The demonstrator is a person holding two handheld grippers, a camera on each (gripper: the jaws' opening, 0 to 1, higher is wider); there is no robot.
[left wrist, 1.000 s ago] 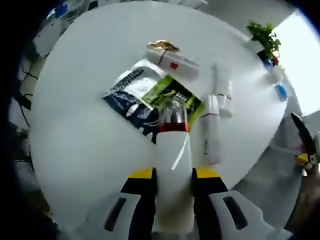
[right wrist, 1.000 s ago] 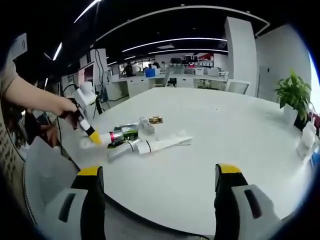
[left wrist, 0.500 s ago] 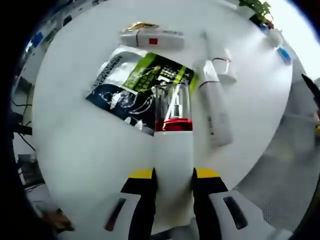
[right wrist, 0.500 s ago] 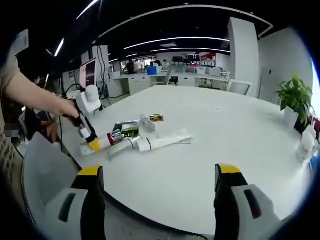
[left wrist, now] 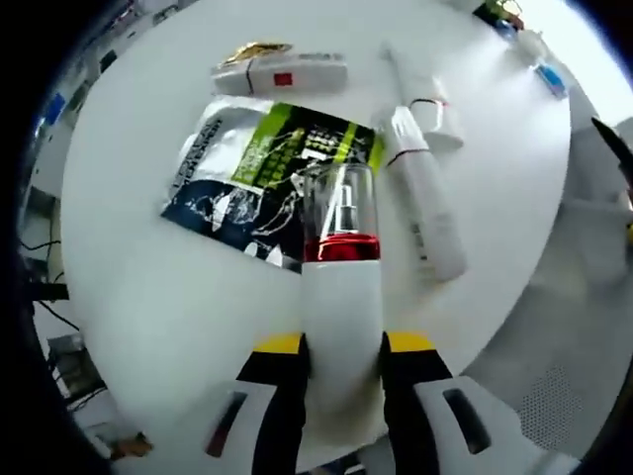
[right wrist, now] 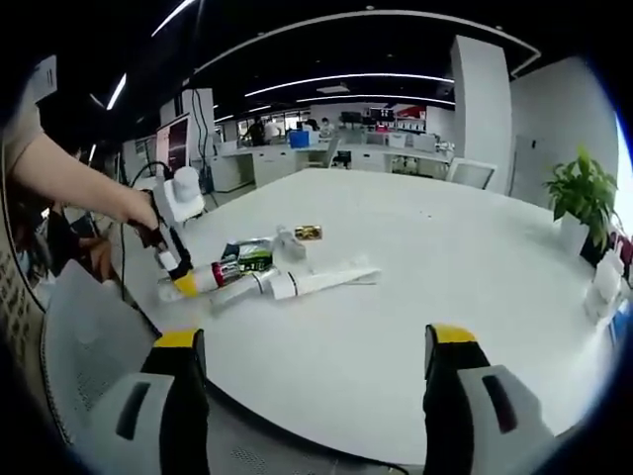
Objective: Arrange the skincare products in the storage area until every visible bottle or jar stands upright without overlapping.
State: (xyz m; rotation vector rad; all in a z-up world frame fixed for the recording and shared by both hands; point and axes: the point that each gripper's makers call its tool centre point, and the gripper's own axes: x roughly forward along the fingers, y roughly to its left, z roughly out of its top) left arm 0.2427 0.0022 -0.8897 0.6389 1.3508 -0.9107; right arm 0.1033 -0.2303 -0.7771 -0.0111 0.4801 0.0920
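Observation:
My left gripper (left wrist: 342, 346) is shut on a white bottle (left wrist: 340, 297) with a red band and a clear cap, held above the white round table (left wrist: 158, 297). Beyond the cap lies a flat green, black and white sachet (left wrist: 262, 168). Two white tubes (left wrist: 425, 203) lie to its right and a white tube with a red mark (left wrist: 282, 74) lies farther off, beside a gold packet (left wrist: 255, 49). In the right gripper view the same bottle (right wrist: 210, 277) hangs in the left gripper (right wrist: 178, 279), held by a hand, with the tubes (right wrist: 312, 282) next to it. My right gripper (right wrist: 315, 346) stands open, well short of them.
A potted plant (right wrist: 579, 193) and small bottles (right wrist: 603, 282) stand at the table's far right edge. Desks and chairs fill the office behind. A grey chair (right wrist: 84, 327) sits at the table's near left side. The table's edge runs close below the held bottle.
The left gripper has tipped a little more over the table with the bottle, so the sachet and tubes sit slightly lower in its view. The right gripper has stayed still.

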